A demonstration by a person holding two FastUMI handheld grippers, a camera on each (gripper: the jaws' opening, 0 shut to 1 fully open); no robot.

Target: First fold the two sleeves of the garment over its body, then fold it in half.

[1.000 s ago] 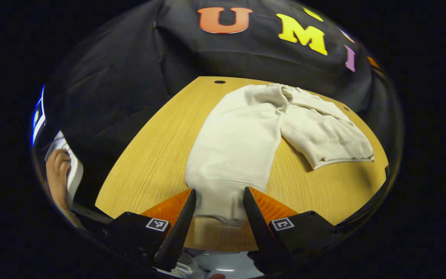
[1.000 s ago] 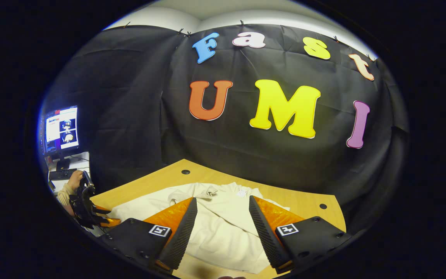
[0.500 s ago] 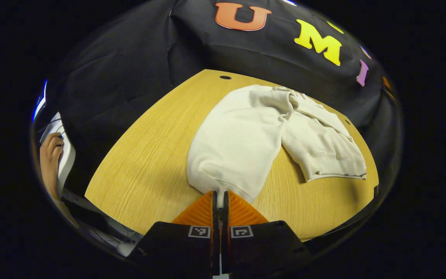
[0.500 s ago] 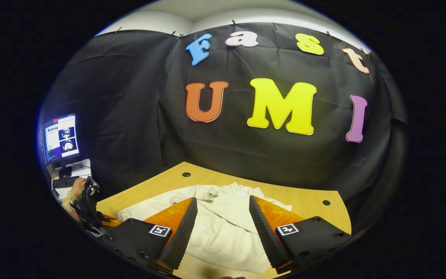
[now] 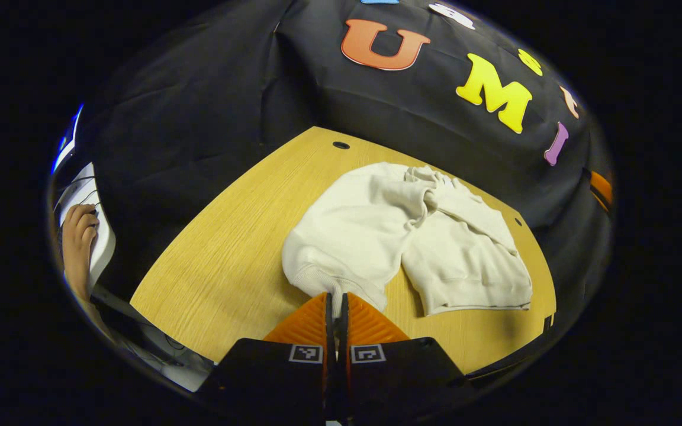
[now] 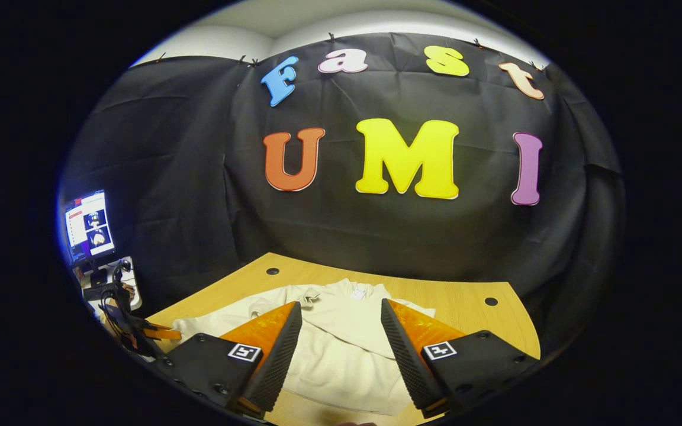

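The cream sweatshirt (image 5: 412, 236) is spread on the wooden table (image 5: 222, 266). Its sleeve cuff (image 5: 332, 284) is pinched at 6 o'clock by the closed left gripper (image 5: 336, 302), presumably for folding toward 1 o'clock. The right gripper (image 6: 341, 349) is held wide open, empty, above the body.

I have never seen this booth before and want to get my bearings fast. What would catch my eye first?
A cream garment lies rumpled across the middle of the wooden table, one sleeve stretched toward the near edge. The left tool is shut on that sleeve's cuff, at the bottom of the left gripper view. The right tool hangs open above the garment, and a lit monitor glows at far left.
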